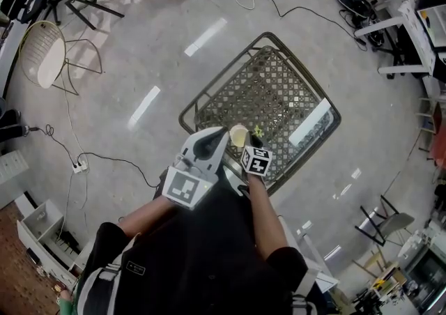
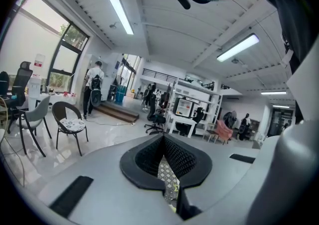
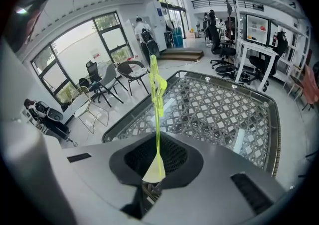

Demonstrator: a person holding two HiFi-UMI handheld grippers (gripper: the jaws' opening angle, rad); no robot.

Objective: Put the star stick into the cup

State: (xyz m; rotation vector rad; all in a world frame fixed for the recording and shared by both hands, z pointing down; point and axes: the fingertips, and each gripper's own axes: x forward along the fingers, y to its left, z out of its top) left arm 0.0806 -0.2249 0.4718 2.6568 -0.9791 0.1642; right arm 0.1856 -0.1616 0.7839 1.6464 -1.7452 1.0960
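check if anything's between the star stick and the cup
nothing visible does. the right gripper is shut on the stick, and in the head view its star end is right beside the cup with no thing in the gap. the left gripper is at the cup's other side.

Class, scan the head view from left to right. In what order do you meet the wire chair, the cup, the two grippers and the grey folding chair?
In order: wire chair → left gripper → cup → right gripper → folding chair.
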